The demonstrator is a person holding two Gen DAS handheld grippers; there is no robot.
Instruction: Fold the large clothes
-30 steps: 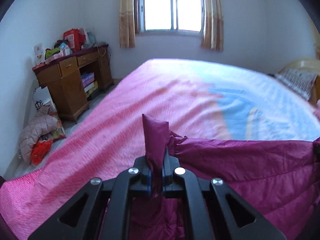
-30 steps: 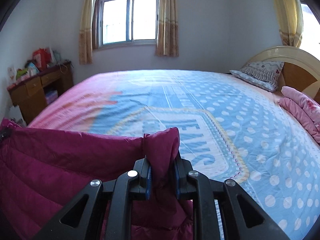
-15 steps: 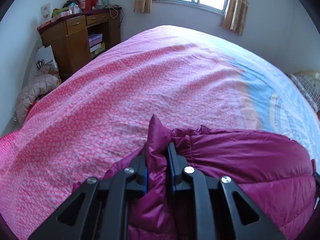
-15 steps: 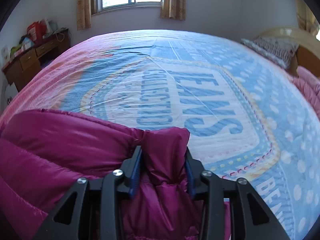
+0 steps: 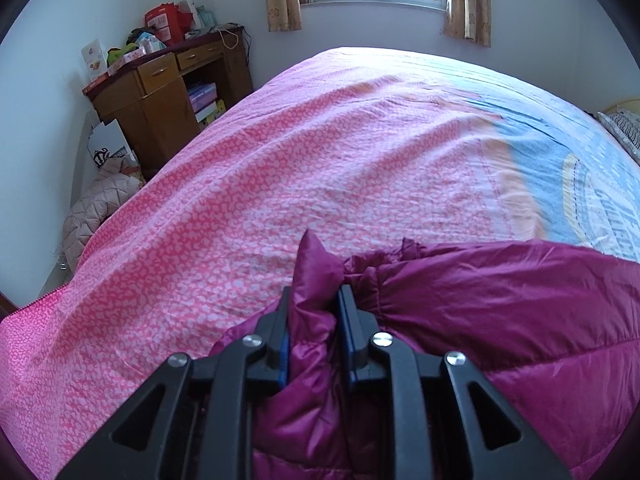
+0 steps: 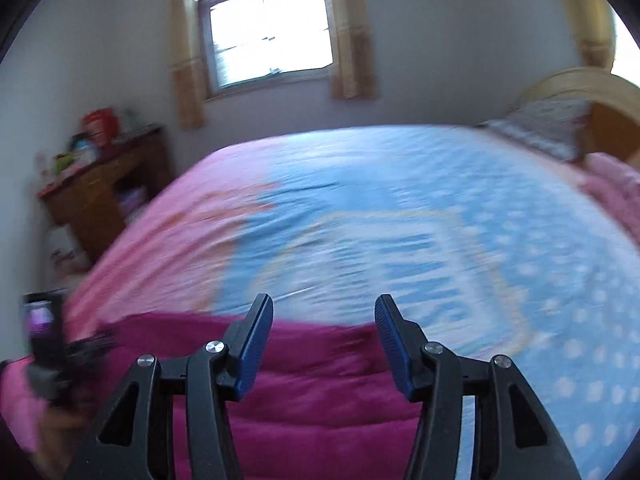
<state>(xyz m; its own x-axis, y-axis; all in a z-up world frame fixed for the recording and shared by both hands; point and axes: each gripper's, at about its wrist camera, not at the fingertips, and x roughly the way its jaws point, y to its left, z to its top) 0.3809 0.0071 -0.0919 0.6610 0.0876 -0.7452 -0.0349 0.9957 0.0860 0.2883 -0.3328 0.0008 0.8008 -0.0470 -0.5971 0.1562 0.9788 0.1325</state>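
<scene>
A: Since a second ago the right gripper (image 6: 324,312) has let go of the magenta puffer jacket (image 6: 320,392); its jaws are opening, nothing between them.

B: And the left gripper (image 5: 314,300)?

A: A fold of jacket (image 5: 500,320) stands between its pads, pinched; they've eased apart slightly.

B: Where's the jacket?

A: On the bedspread (image 5: 320,168), at six o'clock in both views. Desk (image 5: 160,96) at ten.
</scene>
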